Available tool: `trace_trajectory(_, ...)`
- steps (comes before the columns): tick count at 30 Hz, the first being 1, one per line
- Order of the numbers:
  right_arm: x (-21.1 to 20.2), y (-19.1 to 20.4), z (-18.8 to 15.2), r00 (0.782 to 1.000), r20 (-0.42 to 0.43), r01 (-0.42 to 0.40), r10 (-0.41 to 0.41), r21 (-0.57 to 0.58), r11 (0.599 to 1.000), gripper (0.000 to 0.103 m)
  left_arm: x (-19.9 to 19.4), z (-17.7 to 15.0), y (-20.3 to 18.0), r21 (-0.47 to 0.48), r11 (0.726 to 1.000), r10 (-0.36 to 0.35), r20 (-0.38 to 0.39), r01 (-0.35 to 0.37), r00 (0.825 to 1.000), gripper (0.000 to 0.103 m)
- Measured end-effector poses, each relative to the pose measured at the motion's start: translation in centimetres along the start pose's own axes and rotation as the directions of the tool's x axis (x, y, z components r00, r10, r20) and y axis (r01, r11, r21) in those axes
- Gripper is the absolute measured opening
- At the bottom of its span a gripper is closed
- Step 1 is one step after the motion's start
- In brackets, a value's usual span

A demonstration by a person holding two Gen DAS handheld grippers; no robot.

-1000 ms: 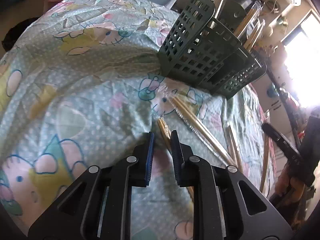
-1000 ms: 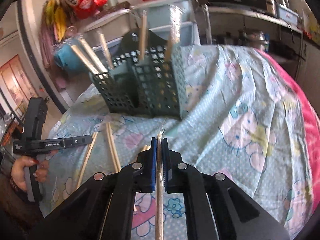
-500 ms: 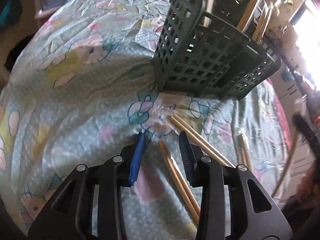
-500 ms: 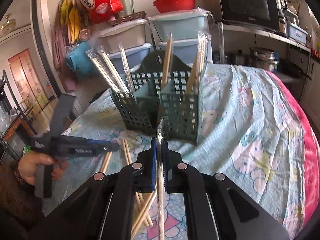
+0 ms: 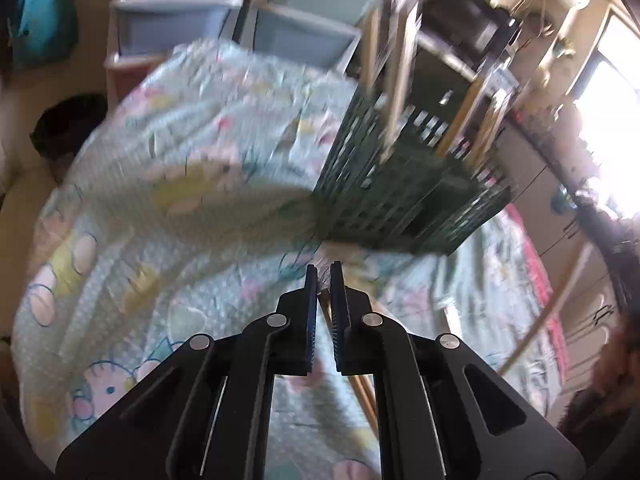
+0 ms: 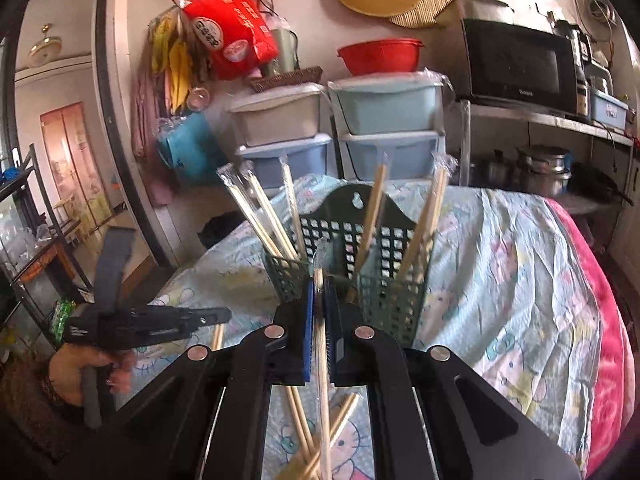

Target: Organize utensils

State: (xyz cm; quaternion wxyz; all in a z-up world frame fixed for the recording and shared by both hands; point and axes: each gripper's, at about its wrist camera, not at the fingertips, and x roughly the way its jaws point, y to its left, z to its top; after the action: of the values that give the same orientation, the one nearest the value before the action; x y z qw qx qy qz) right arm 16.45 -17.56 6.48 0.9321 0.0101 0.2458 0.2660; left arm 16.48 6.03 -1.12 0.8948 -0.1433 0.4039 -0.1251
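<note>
Over the tabletop [image 6: 520,280] with its cartoon-print cloth, my right tongs [image 6: 319,312] are closed on one wrapped chopstick pair [image 6: 320,344], with the stick running up between the blue pads toward the green utensil basket [image 6: 352,256]. My left tongs [image 5: 324,280] are also closed to a narrow gap. A wrapped pair of chopsticks [image 5: 326,300] seems caught between the pads, but this view is blurred, so I judge this and do not see it clearly.

To do this step well, I think I should bring the right stick above the basket rim, turn it more upright, and lower its tip into a free compartment. I should open only when the tip is well inside, because other chopsticks already lean there and may deflect it.

My right view shows sharply what the left does not: three compartments holding wrapped chopsticks, more loose chopsticks [image 6: 340,420] on the cloth below the tongs, and a hand [image 6: 80,368] holding the other tool at the left edge. My left view shows the basket's side wall only.
</note>
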Motion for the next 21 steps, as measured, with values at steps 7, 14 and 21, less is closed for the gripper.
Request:
trace_trajectory(7,-1.3,1.1,1.7,0.999,0.052,-0.014,0.016,-0.026,1.0,0.005,-5.4,1.6,-3.3,0.061,0.997,-0.059,0.129,0.051,0.99,0.003)
trace_trajectory(14,-2.7,1.8,3.2,0.995,0.102,-0.003,0.008,-0.051,0.999,0.005,-8.9,3.0,-5.6,0.123,0.99,-0.092,0.215,0.067,0.972,0.003)
trace_trajectory(21,-3.7,1.9,4.5,0.99,0.14,0.014,-0.005,-0.061,0.998,0.005,-10.7,4.4,-6.4,0.149,0.986,-0.119,0.272,0.08,0.955,0.003)
